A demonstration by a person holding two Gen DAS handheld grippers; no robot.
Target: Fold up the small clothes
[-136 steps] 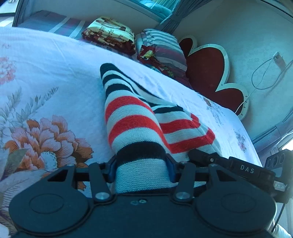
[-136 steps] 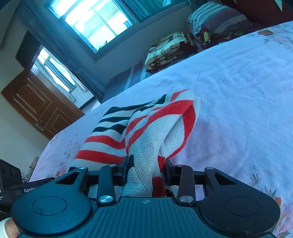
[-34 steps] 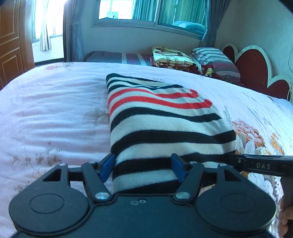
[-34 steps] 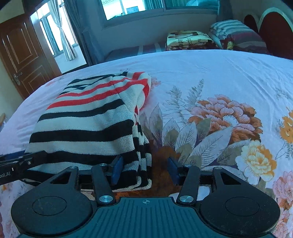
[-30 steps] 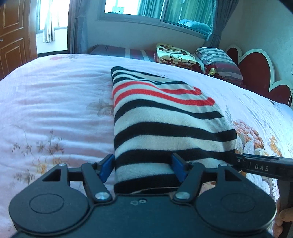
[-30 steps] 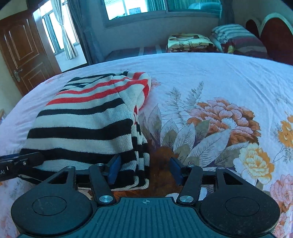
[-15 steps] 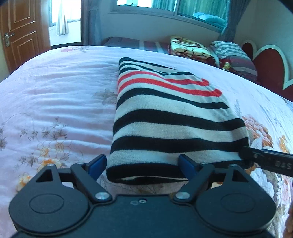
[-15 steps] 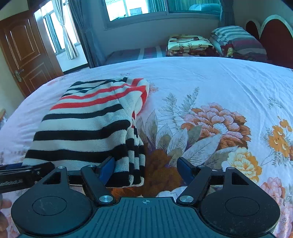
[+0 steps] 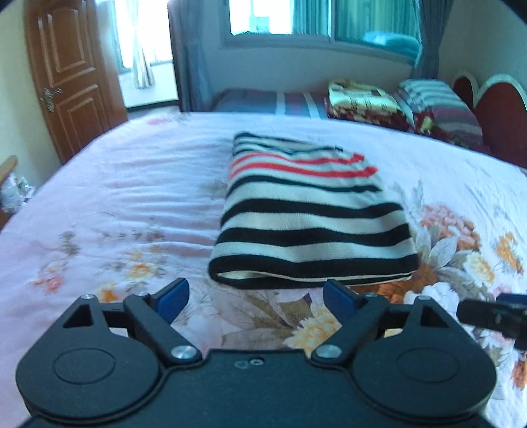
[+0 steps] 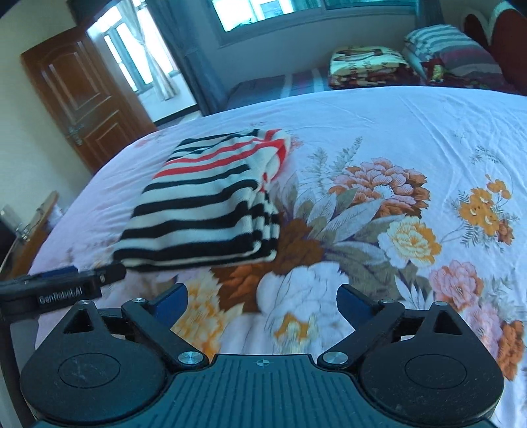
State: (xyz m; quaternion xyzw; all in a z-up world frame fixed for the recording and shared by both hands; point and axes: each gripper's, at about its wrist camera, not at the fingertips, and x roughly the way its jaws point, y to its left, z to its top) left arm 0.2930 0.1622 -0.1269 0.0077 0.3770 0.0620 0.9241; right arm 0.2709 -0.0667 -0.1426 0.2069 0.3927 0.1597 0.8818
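Observation:
A folded striped sweater, black, white and red, lies flat on the floral bedsheet. It also shows in the right wrist view, left of centre. My left gripper is open and empty, just short of the sweater's near edge. My right gripper is open and empty, nearer than the sweater and to its right, over the printed flowers. The tip of the right gripper shows at the right edge of the left wrist view. The left gripper shows at the left of the right wrist view.
Folded blankets and pillows are stacked at the far side of the bed by a red headboard. A wooden door stands at the far left. A window is behind the bed.
Both grippers let go of the sweater, opened wide and drew back from it. The sweater now lies folded and free on the bed.

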